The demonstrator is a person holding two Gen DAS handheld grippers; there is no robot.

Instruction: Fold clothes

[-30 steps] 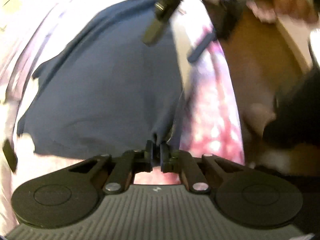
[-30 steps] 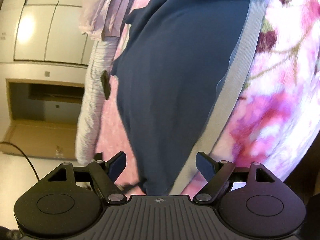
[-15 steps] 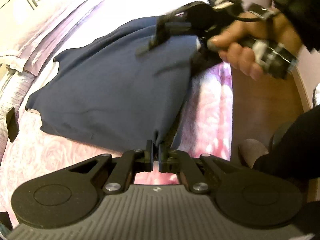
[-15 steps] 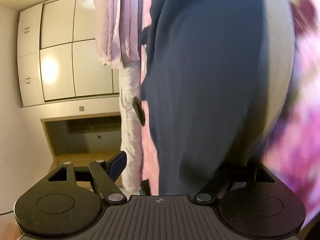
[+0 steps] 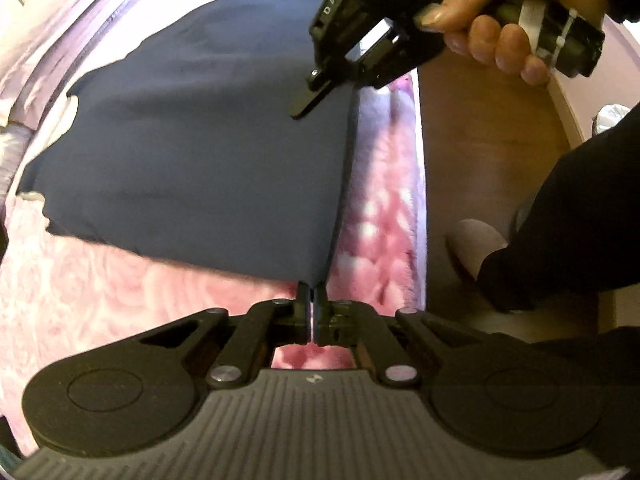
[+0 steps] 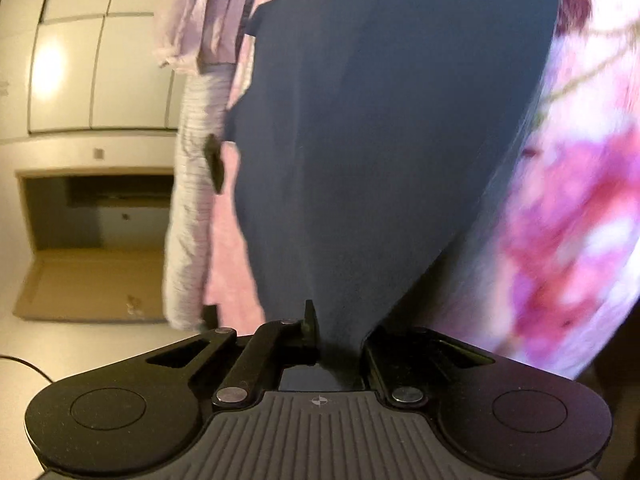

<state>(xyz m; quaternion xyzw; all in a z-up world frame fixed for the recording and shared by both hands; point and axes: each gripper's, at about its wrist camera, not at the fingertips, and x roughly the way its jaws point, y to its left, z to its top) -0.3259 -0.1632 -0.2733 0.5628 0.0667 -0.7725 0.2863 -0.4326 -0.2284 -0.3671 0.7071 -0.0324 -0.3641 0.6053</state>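
Left view: the navy garment (image 5: 200,152) lies spread on the pink bedspread (image 5: 100,312). The left gripper (image 5: 311,304) has its jaws clamped on the near corner, likely holding that edge taut. The right gripper (image 5: 320,96) meets the far corner.

Right view: its jaws pinch that corner, probably for lifting into a fold.

Your garment (image 5: 200,152) is a plain navy cloth, spread mostly flat on the pink floral bedspread (image 5: 120,304), its near edge pulled taut into a straight line along the bed's side. Both ends of that edge lift off the bed; the far edge lies uneven, with small notches and soft wrinkles
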